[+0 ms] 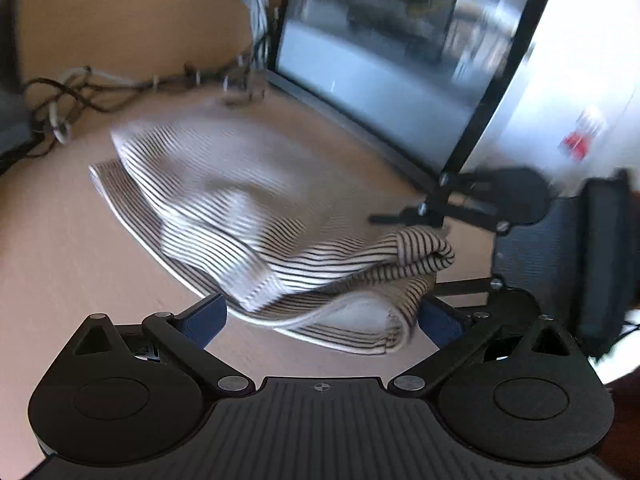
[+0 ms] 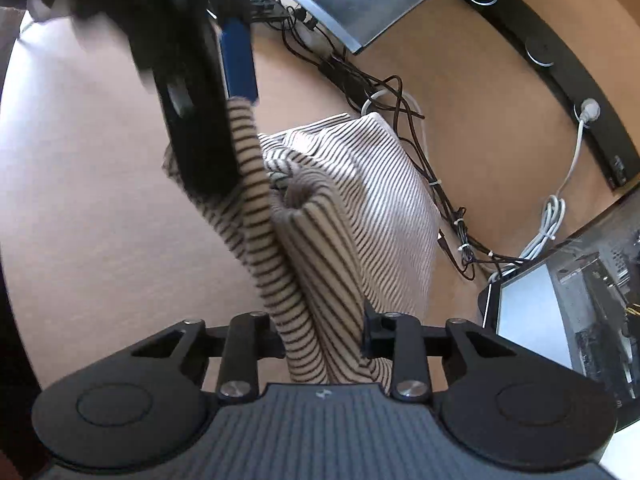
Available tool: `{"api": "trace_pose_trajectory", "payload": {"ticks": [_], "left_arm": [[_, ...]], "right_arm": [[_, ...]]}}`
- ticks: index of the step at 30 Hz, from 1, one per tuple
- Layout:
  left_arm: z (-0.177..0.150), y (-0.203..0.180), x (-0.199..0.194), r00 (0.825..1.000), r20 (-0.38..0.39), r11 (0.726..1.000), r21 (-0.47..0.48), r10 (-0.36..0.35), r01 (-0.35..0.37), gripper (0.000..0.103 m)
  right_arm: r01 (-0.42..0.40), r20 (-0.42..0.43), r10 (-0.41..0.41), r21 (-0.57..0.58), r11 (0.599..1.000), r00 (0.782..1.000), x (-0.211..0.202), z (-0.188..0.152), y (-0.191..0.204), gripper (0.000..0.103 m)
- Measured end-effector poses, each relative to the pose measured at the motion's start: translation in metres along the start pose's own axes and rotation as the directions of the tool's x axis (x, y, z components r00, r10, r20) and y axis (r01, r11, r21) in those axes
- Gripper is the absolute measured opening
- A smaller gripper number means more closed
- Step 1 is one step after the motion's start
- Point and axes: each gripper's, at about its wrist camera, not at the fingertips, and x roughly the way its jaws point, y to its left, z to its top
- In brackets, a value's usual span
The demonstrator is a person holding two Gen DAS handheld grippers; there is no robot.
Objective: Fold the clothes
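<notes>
A black-and-white striped garment (image 1: 256, 224) lies partly folded on the light tabletop. My left gripper (image 1: 320, 316) is open, its blue pads either side of the garment's near edge. My right gripper (image 1: 440, 252) comes in from the right in the left wrist view. In the right wrist view my right gripper (image 2: 324, 344) is shut on a bunched fold of the striped garment (image 2: 360, 200), which runs up between the fingers. The left gripper (image 2: 236, 64) with its blue pad hangs at the top of the garment there.
A dark monitor (image 1: 392, 52) stands behind the garment. A tangle of black and white cables (image 1: 120, 84) runs along the back of the table (image 1: 60, 240). A computer case (image 2: 580, 308) with a glass side sits to the right.
</notes>
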Motion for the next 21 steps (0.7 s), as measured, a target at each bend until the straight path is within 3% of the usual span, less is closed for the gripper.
{"api": "trace_pose_trajectory", "payload": {"ticks": [3,6,11,17,21], "left_arm": [[0.008,0.029,-0.018,0.996,0.075,0.996,-0.079,0.052,-0.046,0.103],[0.021,0.041,-0.003,0.991,0.085,0.991,-0.091,0.106,-0.098,0.103],[0.018,0.025,0.050,0.995,-0.023,0.993,0.065,0.098,-0.097,0.103],[-0.005,0.013,0.051,0.996,-0.073,0.983,0.169,-0.059,0.070,0.103],[-0.028,0.012,0.046,0.989,-0.127,0.974,0.199,-0.080,0.104,0.099]], "right_arm": [[-0.037,-0.011,0.036,-0.028,0.999,0.999,-0.018,0.004,-0.015,0.027],[-0.113,-0.029,0.111,-0.092,0.989,0.993,-0.045,0.011,-0.025,0.027],[-0.207,-0.049,0.201,-0.269,0.941,0.978,-0.093,0.035,-0.021,0.025],[-0.275,-0.069,0.271,-0.421,0.865,0.960,-0.153,0.072,-0.043,0.024],[-0.355,-0.088,0.349,-0.378,0.855,0.933,-0.110,0.095,-0.082,0.024]]}}
